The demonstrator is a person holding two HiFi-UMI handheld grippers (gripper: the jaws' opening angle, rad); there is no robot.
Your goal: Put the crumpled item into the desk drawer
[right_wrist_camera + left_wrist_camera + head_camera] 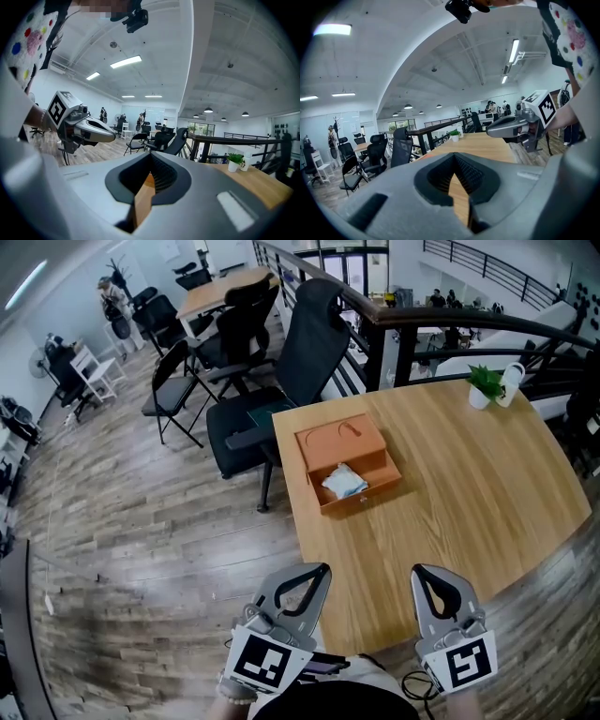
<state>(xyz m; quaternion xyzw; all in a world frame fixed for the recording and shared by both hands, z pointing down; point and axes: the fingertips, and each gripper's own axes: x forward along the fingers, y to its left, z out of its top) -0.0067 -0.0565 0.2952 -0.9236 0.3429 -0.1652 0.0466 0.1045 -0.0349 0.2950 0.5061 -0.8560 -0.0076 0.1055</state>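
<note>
Already, crumpled item in drawer, ctr desk

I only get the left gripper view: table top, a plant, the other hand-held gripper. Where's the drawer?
Observer: The drawer stands pulled open from an orange box on the table.
Operator: And the crumpled item?
Observer: The crumpled item lies inside the drawer.
Operator: Is the right hand-held gripper carrying anything?
Observer: No. The right hand-held gripper is shut, with nothing between its jaws.
</note>
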